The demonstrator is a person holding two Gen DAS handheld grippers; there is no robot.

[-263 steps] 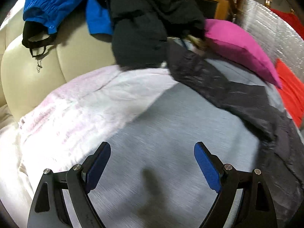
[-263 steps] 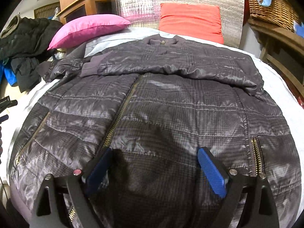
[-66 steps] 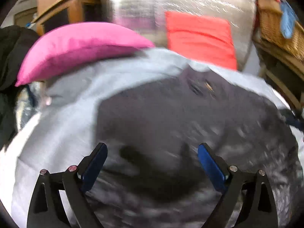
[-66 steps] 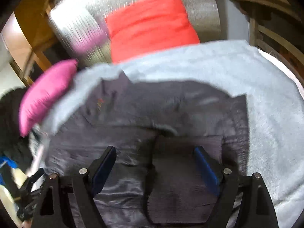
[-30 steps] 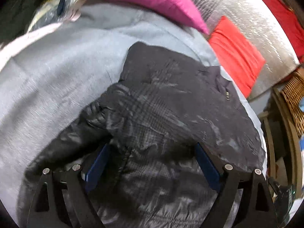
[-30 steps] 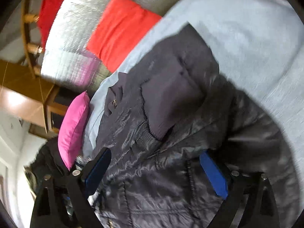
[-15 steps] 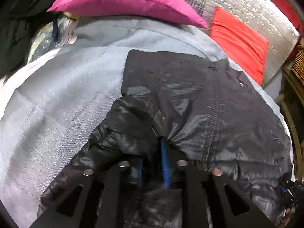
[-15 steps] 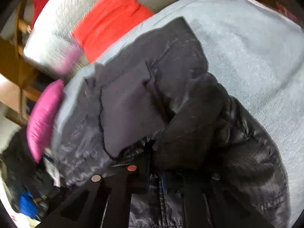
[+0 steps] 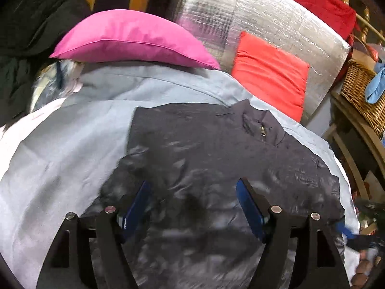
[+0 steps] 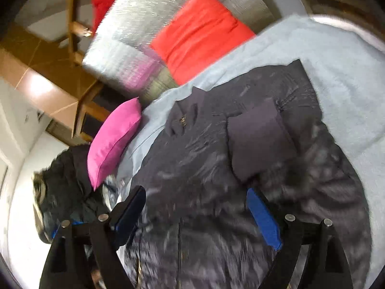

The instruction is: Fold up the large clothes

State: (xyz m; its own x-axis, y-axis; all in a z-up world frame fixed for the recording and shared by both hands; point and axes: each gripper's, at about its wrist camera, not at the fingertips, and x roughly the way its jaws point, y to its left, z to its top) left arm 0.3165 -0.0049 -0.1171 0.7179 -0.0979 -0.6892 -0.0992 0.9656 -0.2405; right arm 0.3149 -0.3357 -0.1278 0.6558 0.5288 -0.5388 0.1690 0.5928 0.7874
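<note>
Left wrist view shows the left gripper [image 9: 192,204] opening wide over the dark puffy jacket [image 9: 216,159], with nothing pinched. Half a second ago both tongs were squeezed on its cloth. Now the right gripper [image 10: 196,213] is opening too and has let go. The jacket lies on the grey blanket [image 9: 60,149], sleeves tucked in. I think that fold is done.

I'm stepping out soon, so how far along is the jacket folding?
Done: the dark puffer jacket lies on the grey bedspread with its sleeves folded in, one cuff resting on its front. In hand: nothing; the left gripper and right gripper are opening. Left: probably folding the body over.
</note>
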